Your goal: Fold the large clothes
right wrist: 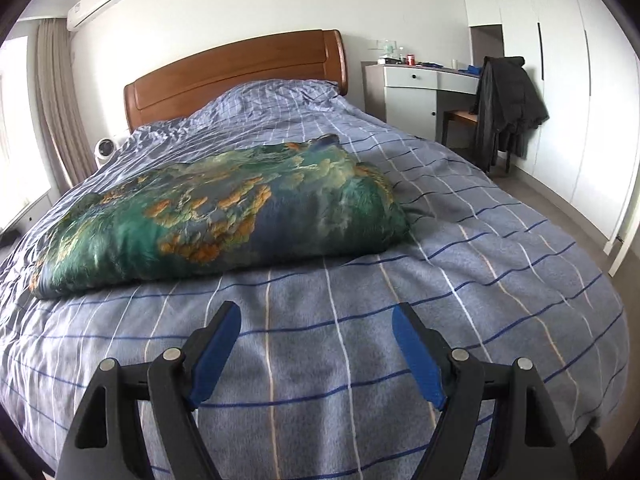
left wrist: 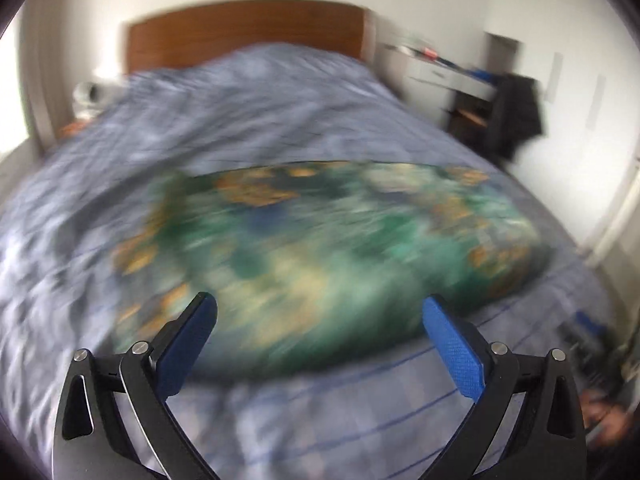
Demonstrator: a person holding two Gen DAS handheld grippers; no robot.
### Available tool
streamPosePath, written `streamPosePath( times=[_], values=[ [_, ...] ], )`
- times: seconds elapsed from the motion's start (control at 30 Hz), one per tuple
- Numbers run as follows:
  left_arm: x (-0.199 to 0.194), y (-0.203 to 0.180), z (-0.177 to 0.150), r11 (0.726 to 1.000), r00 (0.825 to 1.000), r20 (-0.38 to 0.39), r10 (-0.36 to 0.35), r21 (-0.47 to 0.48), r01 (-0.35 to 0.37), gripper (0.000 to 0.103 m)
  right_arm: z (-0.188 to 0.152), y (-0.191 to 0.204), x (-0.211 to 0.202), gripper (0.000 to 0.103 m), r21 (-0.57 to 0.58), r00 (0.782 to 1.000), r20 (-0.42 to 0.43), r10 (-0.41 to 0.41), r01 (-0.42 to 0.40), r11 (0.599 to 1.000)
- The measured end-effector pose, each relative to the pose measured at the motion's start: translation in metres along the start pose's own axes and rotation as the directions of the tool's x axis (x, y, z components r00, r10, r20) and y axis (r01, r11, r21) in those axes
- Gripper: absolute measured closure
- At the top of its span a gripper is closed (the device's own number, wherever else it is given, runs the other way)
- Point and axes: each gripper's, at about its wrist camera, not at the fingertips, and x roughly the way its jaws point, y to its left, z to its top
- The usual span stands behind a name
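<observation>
Now | both hand-held grippers point(left wrist: 320, 312) point(right wrist: 316, 320) angled down, agape | garment point(right wrist: 208, 216) folded.

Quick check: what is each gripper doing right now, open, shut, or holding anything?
Left gripper: open, holding nothing, above the green garment.
Right gripper: open, holding nothing, over the bedspread.

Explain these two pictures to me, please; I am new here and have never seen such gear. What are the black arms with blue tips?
They are hand-held tongs, one in each of a person's hands, each with a camera looking along its fingers. The blurred picture is from the left tongs, the sharp one from the right tongs. Both stand open and hold nothing. Ahead, on a bed with a blue checked cover, lies a folded green and orange patterned cloth.
</observation>
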Motion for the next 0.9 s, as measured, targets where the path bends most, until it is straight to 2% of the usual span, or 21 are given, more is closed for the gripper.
streamPosePath(
  times=[0.07,0.17,0.27,0.33,0.4,0.6,0.8,0.9],
  values=[
    [0.029,-0.008,0.022,1.000,0.999,-0.036,-0.006,0.016,0.007,0.001,-0.003,-0.001,-0.001,0.023,-0.002,1.000,0.004,0.015,-0.015,1.000],
    [0.068,-0.019,0.043,0.998,0.997,-0.065,0.051,0.043,-0.048,0.001,-0.009,-0.003,-0.003,0.023,-0.012,0.999,0.012,0.038,-0.038,0.999],
    [0.091,-0.019,0.045,0.995,0.991,-0.090,0.100,0.038,-0.097,0.001,-0.013,-0.007,-0.002,0.023,-0.007,0.999,0.000,0.053,-0.053,0.999],
    [0.102,-0.018,0.032,0.992,0.984,-0.129,0.123,0.034,-0.120,0.001,-0.014,-0.008,0.003,0.023,0.000,0.998,-0.015,0.061,-0.061,0.998],
    [0.104,-0.015,0.020,0.992,0.982,-0.141,0.125,0.029,-0.122,0.001,-0.014,-0.007,0.008,0.023,0.001,0.998,-0.028,0.062,-0.062,0.998],
    [0.074,-0.016,-0.006,0.995,0.987,-0.123,0.102,0.023,-0.100,0.001,-0.016,0.002,0.013,0.023,-0.013,0.997,-0.038,0.065,-0.065,0.998],
    [0.055,-0.029,-0.020,0.989,0.985,-0.134,0.106,0.114,-0.091,0.001,-0.018,0.011,0.013,0.023,-0.047,0.997,-0.040,0.070,-0.072,0.996],
    [0.040,-0.035,-0.025,0.991,0.991,-0.115,0.074,0.124,-0.059,0.001,-0.017,0.011,0.011,0.023,-0.041,0.997,-0.035,0.073,-0.075,0.996]
  ],
)
